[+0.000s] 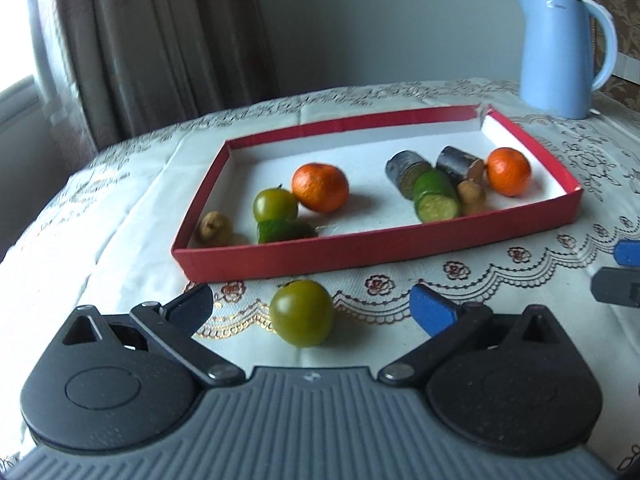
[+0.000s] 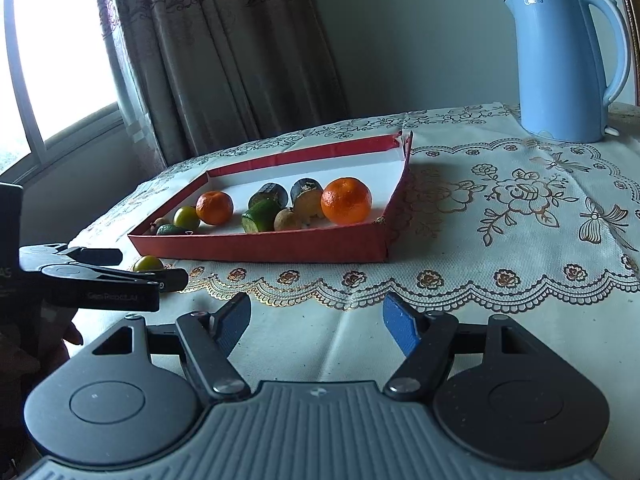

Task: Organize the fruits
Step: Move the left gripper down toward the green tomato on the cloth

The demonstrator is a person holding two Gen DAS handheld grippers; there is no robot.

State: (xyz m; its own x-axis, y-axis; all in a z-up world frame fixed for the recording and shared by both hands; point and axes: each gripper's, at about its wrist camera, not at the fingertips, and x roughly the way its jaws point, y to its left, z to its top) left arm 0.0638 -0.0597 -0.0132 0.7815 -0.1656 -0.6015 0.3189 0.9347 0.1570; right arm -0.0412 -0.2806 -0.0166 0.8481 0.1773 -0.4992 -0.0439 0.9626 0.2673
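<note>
The left gripper (image 1: 310,306) is spread wide around a green tomato (image 1: 302,313) on the tablecloth (image 1: 132,216), just in front of the red tray (image 1: 360,246). The right gripper (image 2: 316,320) is spread wide too, holding nothing. The blue kettle (image 2: 560,60) says "Midea".

Ahead of the left tongs (image 1: 310,312), a green tomato (image 1: 302,313) looks smooth and faintly glossy on the embroidered cloth (image 1: 520,264) covering the surface. Beyond it, the red tray (image 1: 360,250) seems to be matt cardboard with white paper lining. The kettle (image 1: 560,52), far right, is glossy blue plastic. The tangerines (image 1: 320,187) look dimpled.
</note>
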